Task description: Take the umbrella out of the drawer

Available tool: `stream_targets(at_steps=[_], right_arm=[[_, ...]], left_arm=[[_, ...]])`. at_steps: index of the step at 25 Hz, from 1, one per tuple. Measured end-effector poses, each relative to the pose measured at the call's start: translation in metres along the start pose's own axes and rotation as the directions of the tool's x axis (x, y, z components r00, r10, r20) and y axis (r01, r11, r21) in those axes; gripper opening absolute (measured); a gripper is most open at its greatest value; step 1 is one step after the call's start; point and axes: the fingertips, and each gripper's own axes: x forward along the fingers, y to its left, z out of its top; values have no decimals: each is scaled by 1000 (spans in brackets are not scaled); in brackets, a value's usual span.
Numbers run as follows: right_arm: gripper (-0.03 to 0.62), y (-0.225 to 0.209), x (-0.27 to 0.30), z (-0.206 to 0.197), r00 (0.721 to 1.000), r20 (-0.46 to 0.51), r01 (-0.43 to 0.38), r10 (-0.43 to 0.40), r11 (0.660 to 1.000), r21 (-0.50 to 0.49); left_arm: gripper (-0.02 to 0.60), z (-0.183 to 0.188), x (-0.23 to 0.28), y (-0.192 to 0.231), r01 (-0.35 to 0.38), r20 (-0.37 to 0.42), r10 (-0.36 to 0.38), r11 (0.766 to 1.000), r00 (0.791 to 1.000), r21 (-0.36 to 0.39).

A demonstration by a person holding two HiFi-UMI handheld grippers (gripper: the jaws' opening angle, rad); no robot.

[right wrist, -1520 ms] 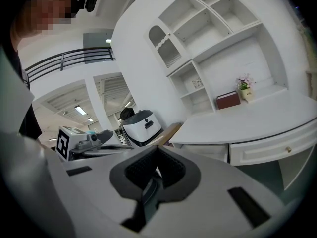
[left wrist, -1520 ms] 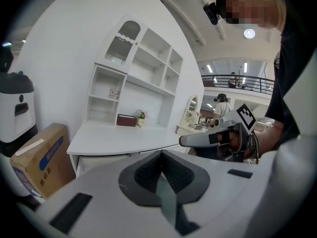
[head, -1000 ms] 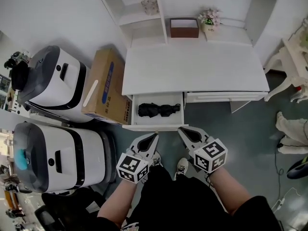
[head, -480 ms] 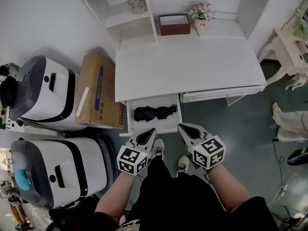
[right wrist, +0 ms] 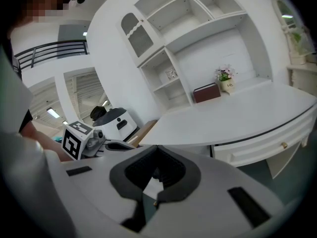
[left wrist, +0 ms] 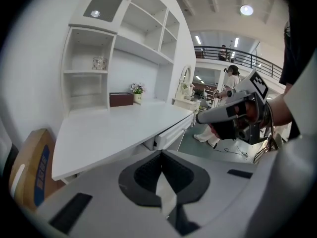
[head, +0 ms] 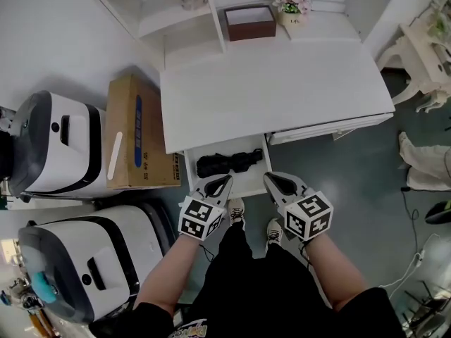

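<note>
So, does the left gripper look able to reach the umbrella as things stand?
Probably yes: the drawer is open, the umbrella lies uncovered in it, and the left gripper is near its front edge with nothing between. Its jaws are shut, though.

Open drawer (head: 243,182), reachable from above: its front part lies clear, while the desktop (head: 275,90) edge overhangs its rear. A cardboard box (head: 137,132) closes the left flank; bare floor (head: 338,182) stays open rightward.

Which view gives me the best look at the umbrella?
Head view: the umbrella lies whole in the open drawer. Both gripper views look across the desk past their own jaws; no umbrella visible there.
</note>
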Motion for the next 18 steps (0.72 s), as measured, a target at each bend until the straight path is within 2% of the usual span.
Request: stream_targets(at_steps=[7,11,12,13,14,16,18], right_arm=[[2,-10,13,-10,998,-12,56,-56,997,45],[2,-18,13,-17,996,-23,90,-89,993,70],[2,-20,13,-18,995,-23,98,-96,992,76],[2,-22,13,-19,994,-24,105,-103,991,81],[2,-24,14,-20,994,-25,111,-109,990,87],[2,-27,14,-23,992,-29,122,-120,988,98],[2,-30,16,-27,991,-33,132,-129,985,107]], left_arm=[[-3,-17,33,27,55,-77,-50,996,996,66],[-3,-36,55,34,106,-163,-85,987,983,123],[14,-42,61,35,123,-187,-96,984,978,133],[97,-46,66,36,138,-208,-106,980,972,143],[123,-50,71,37,149,-225,-111,976,968,158],[123,-57,80,41,168,-260,-109,961,959,219],[153,-68,89,42,200,-315,-103,935,944,293]])
